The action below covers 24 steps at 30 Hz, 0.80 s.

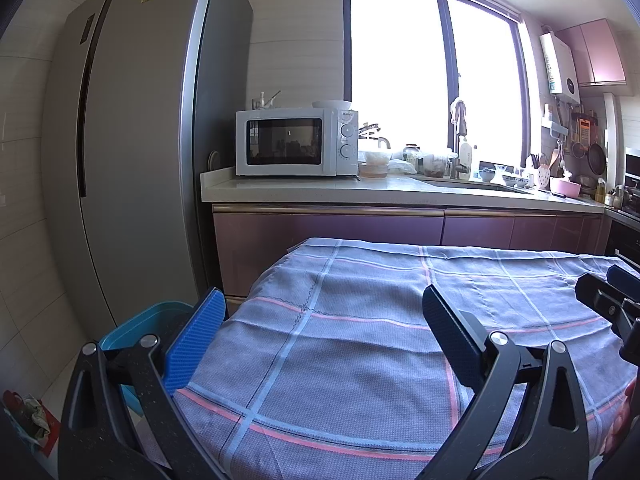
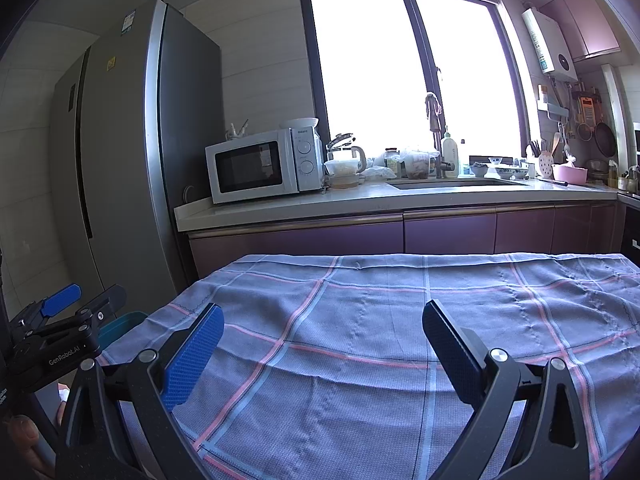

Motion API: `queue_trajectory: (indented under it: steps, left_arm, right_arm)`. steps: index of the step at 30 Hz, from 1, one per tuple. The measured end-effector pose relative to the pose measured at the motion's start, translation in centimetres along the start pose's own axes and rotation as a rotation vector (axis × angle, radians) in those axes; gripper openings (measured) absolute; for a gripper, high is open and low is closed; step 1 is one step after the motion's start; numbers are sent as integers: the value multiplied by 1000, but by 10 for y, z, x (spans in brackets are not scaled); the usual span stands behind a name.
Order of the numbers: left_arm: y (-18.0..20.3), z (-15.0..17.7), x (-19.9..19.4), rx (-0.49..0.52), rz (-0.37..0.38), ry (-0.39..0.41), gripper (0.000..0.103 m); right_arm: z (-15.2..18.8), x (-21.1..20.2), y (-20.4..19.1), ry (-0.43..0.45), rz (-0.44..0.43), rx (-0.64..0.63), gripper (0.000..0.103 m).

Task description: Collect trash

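Beside the table's left edge, on the floor, stands the teal bin (image 1: pixel 120 332); no trash shows on the checked cloth (image 1: pixel 360 340). Left gripper (image 1: pixel 320 332) and right gripper (image 2: pixel 322 344) hang wide, empty. Risk: fingers snagging cloth.

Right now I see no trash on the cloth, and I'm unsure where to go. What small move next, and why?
Probably swing the left gripper leftward and down toward the teal bin by the table. Both sets of jaws are open and hold nothing, the plaid tablecloth shows no litter, and crumpled items lie on the floor past the bin.
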<state>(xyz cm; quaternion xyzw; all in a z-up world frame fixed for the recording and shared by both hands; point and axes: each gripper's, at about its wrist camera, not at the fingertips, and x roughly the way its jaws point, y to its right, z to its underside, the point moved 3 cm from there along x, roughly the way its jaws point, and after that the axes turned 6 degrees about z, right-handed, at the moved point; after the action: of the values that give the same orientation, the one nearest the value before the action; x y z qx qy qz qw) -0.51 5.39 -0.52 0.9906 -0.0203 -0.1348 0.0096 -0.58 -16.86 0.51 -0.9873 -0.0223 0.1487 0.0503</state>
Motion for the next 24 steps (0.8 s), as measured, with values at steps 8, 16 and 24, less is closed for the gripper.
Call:
queue_trajectory:
  steps: [8, 16, 24]
  left_arm:
    - [1, 0, 0, -1, 1, -1, 97]
    - [1, 0, 1, -2, -2, -2, 97]
    - [0, 2, 2, -6, 1, -10, 97]
  right_arm:
    - [0, -1, 0, 1, 1, 1, 96]
    - [1, 0, 0, 1, 2, 0, 96]
    - [2, 1, -1, -4, 0, 1, 96]
